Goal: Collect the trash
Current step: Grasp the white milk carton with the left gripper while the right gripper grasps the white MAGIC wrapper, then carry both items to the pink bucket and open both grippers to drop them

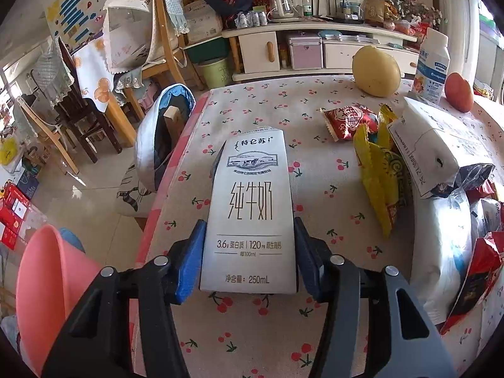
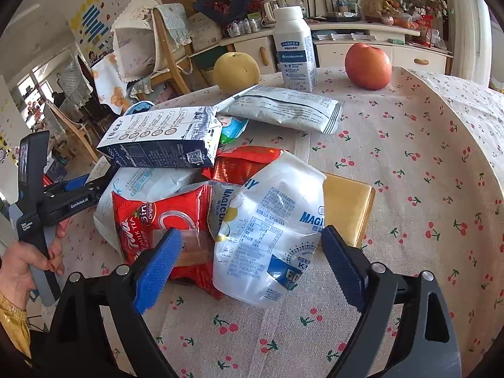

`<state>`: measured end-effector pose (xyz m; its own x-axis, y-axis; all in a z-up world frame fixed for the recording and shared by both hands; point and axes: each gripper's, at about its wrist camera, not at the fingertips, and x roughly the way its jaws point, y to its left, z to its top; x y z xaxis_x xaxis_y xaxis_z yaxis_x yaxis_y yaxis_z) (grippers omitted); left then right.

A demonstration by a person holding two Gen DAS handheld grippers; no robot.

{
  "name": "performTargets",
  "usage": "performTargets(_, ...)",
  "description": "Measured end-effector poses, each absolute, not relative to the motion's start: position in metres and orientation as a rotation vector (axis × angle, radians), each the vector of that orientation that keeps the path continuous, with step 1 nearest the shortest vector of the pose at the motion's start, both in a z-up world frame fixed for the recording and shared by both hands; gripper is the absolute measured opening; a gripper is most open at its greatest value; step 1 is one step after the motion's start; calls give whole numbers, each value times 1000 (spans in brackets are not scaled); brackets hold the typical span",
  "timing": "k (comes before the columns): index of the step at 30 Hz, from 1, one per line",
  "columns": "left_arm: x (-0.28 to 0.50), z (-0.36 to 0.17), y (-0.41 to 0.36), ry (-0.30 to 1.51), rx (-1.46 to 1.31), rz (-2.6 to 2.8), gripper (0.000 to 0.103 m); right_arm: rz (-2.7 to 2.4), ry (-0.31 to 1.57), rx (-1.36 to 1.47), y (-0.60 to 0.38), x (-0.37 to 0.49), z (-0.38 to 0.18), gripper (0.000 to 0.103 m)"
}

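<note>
1. Wrapper heap [image 2: 220, 195] on bench [image 2: 409, 157]: lower layers hidden.
2. Left gripper [image 1: 249, 258] clamped milk carton [image 1: 249, 214], lying flat.
3. Right gripper [image 2: 252, 258] stood wide, straddling white pouch [image 2: 267, 230]; contact unclear.

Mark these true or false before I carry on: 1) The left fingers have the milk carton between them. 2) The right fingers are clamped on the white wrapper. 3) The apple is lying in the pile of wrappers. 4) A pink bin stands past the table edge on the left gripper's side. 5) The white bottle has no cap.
1) True: the milk carton lies flat between the left gripper fingers, which sit against its sides.
2) False: the right gripper is open, its fingers straddling the white wrapper without touching it.
3) False: the apple sits apart, beside the white bottle.
4) True: the pink bin is there.
5) False: its cap is on.
</note>
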<state>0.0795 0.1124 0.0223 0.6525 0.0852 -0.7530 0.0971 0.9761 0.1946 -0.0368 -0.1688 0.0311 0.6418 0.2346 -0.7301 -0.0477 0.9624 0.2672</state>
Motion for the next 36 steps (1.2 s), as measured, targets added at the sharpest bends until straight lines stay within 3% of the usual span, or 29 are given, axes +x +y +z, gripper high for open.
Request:
performTargets(6, 70, 25, 114, 867, 177, 18, 55, 175, 868, 248, -173, -39, 31, 58)
performTargets(14, 46, 37, 115, 835, 121, 18, 54, 185, 865, 277, -177, -45, 33, 40)
performTargets(24, 13, 44, 117, 836, 9, -34, 54, 197, 852, 334, -183, -63, 40, 27)
performTargets(36, -32, 48, 117, 821, -86, -74, 53, 222, 802, 347, -185, -91, 59, 26)
